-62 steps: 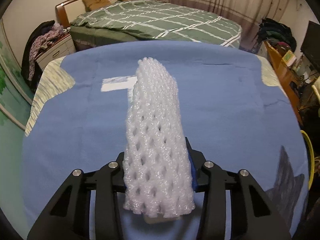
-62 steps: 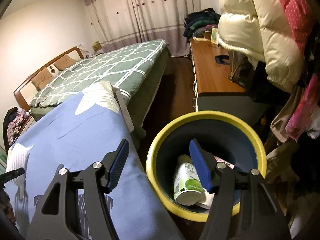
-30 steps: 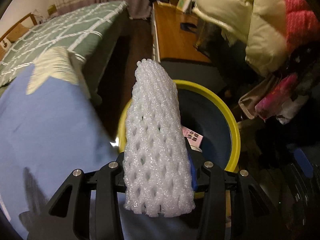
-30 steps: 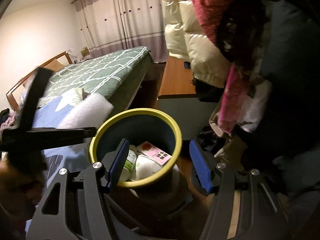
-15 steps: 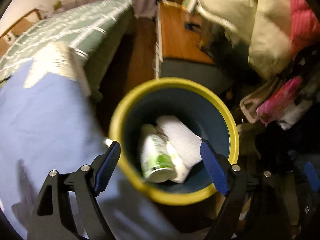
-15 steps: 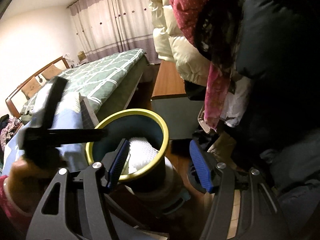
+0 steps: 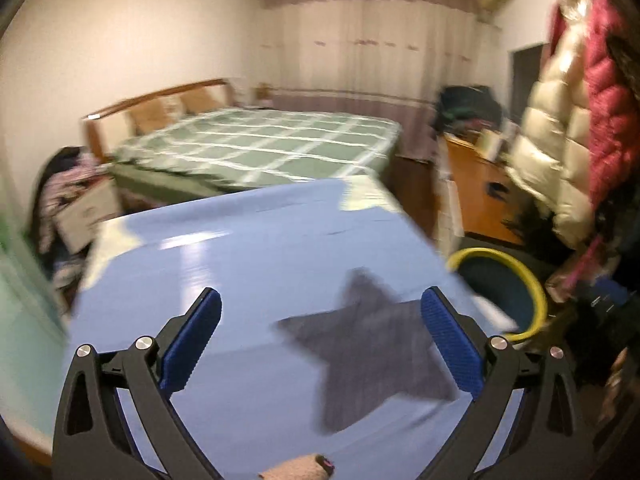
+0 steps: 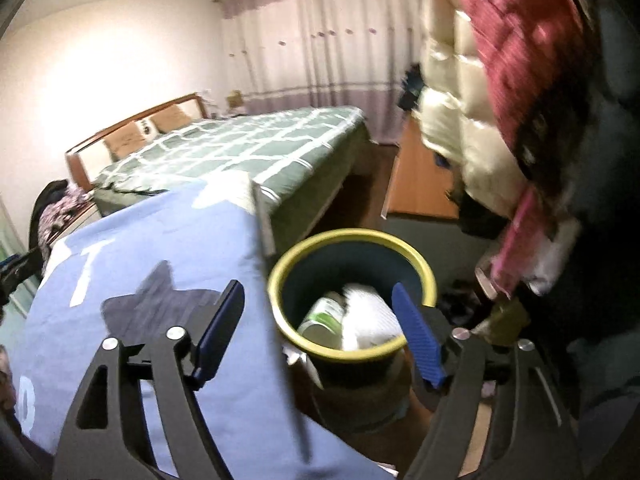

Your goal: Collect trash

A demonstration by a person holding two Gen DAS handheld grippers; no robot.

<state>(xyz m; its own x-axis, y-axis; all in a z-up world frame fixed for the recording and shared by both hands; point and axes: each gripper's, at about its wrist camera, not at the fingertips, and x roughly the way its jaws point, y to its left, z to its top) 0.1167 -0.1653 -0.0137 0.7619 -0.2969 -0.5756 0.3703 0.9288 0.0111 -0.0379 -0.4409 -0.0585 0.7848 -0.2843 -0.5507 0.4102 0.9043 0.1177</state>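
Foam net (image 8: pixel 370 318) is in the bin (image 8: pixel 352 236), lying white against the inside wall next to a green-labelled bottle (image 8: pixel 324 314). So that drop counts as done from where I sit. Bin stands on the floor just beside the corner of the blue cloth (image 7: pixel 260 264), yellow rim, dark inside; in the left view only its rim edge shows at the right.

Left gripper (image 7: pixel 320 344) has just been opening; jaws stand wide, nothing between them, and it points back over the blue cloth. Right gripper (image 8: pixel 320 332) has also just been opening, jaws spread and empty, hovering over the bin mouth with one pad in front of the rim.

What's left: I judge it comes down to whether anything else is on the cloth. Left view is motion-blurred; I see the dark star print (image 7: pixel 372 364) and pale printed patches, but can't make out any loose trash. A small tan thing sits at the bottom edge, too cropped to identify. Bed (image 7: pixel 256 148) behind looks bare of litter, as far as blur allows.
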